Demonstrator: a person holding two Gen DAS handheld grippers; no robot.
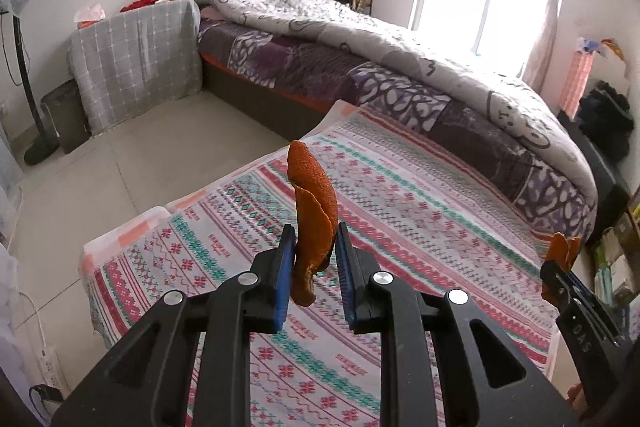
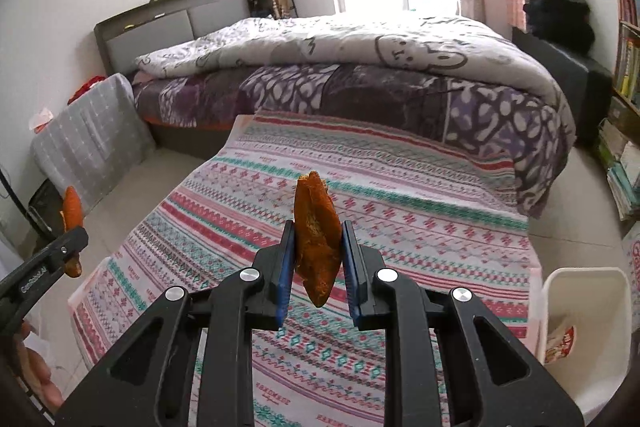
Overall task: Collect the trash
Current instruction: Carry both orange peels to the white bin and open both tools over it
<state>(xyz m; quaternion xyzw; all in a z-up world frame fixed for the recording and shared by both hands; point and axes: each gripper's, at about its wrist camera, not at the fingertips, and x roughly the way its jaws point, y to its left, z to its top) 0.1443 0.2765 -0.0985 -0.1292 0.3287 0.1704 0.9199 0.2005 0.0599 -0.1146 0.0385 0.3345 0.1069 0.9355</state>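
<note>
Carrying was the step in hand: the left gripper (image 1: 316, 247) was clenched on a curled orange peel (image 1: 312, 211), the right gripper (image 2: 318, 247) on a second peel (image 2: 316, 239); both pieces hung above the patterned table cloth (image 2: 400, 227); next, judged, each needs bringing over the white bin (image 2: 580, 307) beside that cloth, then releasing; peels looked dry, stiff, light.
</note>
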